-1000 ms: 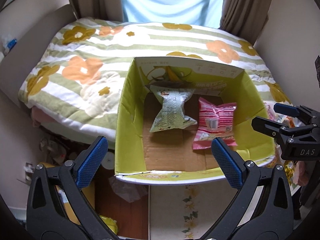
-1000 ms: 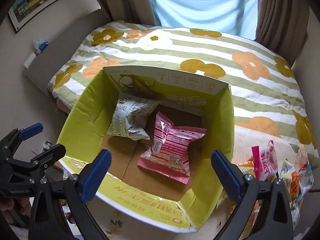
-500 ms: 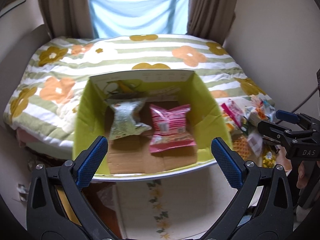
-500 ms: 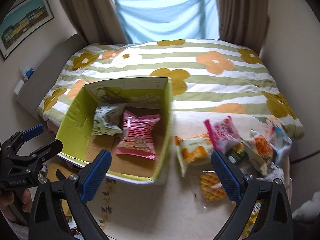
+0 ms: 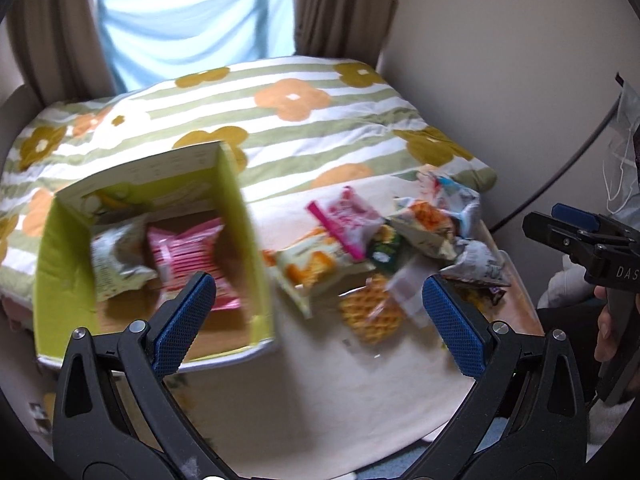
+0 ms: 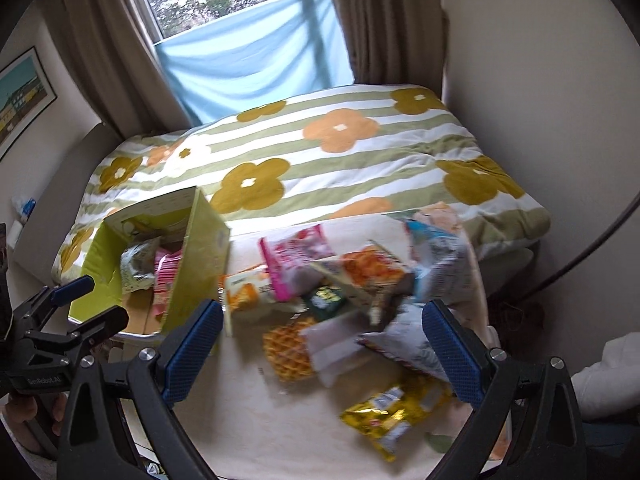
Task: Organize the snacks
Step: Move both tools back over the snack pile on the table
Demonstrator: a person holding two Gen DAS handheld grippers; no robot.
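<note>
Green-walled, your box (image 5: pixel 248 248) already holds two packets while the remaining snacks (image 6: pixel 360 280) lie heaped beside it on the surface, so both hand-held grippers (image 5: pixel 318 312) (image 6: pixel 322 344) gape wide and empty.

— What lay in front of the left gripper (image 5: pixel 316 312)?

— Its blue-padded jaws stood wide apart over a cream table (image 5: pixel 320 392). At ten o'clock sat a green cardboard box (image 5: pixel 64 264) holding a pink snack bag (image 5: pixel 188 256) beside a pale green one (image 5: pixel 114 264).

— And the rest?

— Loose packets at one o'clock, a waffle pack (image 5: pixel 370 312) among them. The right gripper (image 5: pixel 560 228) hung at three o'clock, its jaws nearly closed with nothing between them.
</note>
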